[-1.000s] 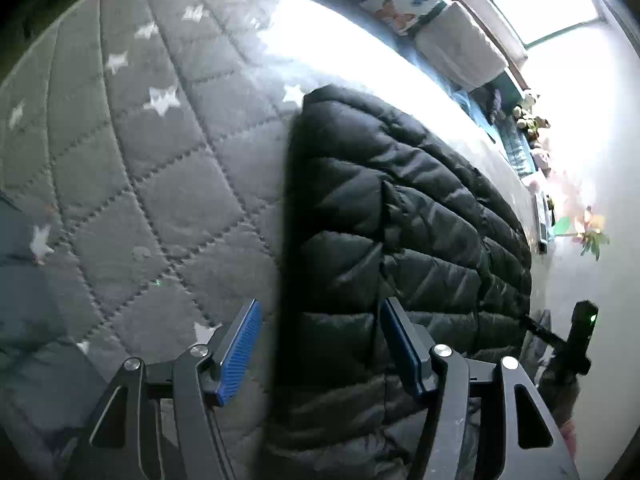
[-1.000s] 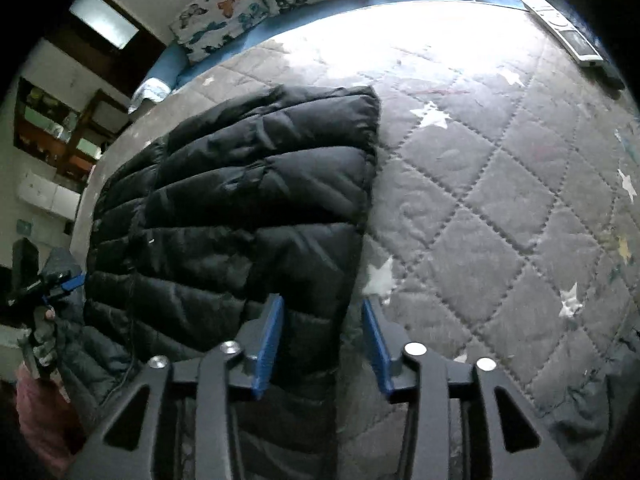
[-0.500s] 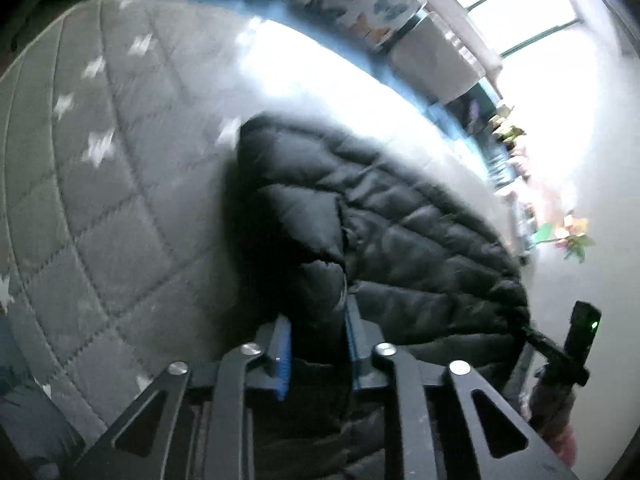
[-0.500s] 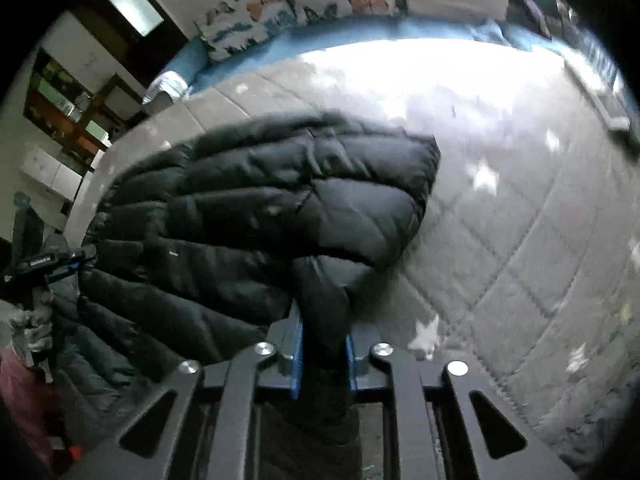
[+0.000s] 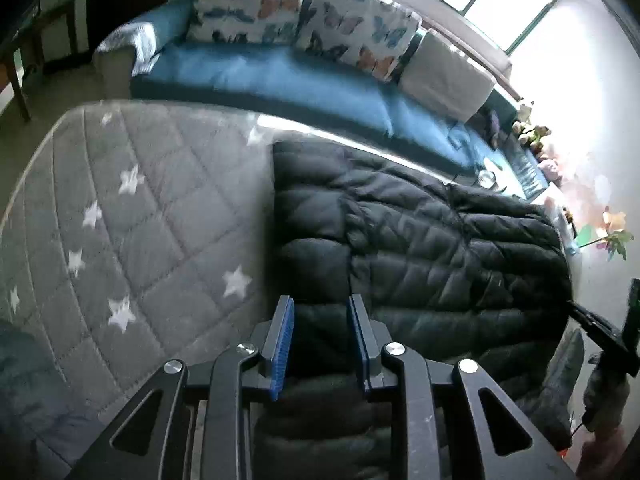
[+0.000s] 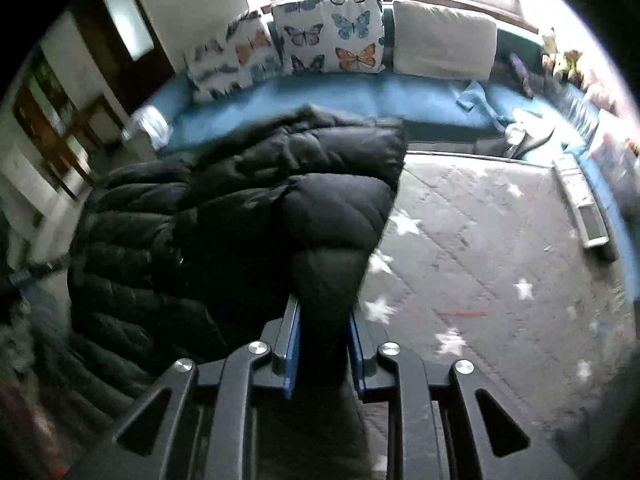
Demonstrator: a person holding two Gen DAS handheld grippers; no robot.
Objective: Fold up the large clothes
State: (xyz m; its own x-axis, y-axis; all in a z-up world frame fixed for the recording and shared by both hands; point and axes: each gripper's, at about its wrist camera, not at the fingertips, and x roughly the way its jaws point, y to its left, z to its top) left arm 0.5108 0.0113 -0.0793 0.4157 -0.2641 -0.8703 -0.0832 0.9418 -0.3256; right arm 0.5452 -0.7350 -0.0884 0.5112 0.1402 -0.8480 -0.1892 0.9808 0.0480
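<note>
A large black quilted puffer jacket point(image 5: 420, 248) lies across a grey quilted mattress with white stars point(image 5: 132, 224). My left gripper point(image 5: 320, 312) is shut on the jacket's near left edge and holds it raised. In the right wrist view the jacket point(image 6: 240, 200) is bunched and lifted off the mattress point(image 6: 480, 248). My right gripper point(image 6: 322, 312) is shut on a thick fold of its near right edge. The right gripper also shows at the far right of the left wrist view point(image 5: 600, 328).
A blue sofa point(image 5: 280, 76) with butterfly cushions point(image 6: 332, 34) and a white cushion point(image 6: 440, 40) runs behind the mattress. A remote control point(image 6: 580, 196) lies at the mattress's right edge. Toys and small items line the window side point(image 5: 532, 140).
Both grippers closed on the jacket's near edge and lifted it. The views tilted up, and the jacket's near part rose off the mattress and bunched toward the sofa.
</note>
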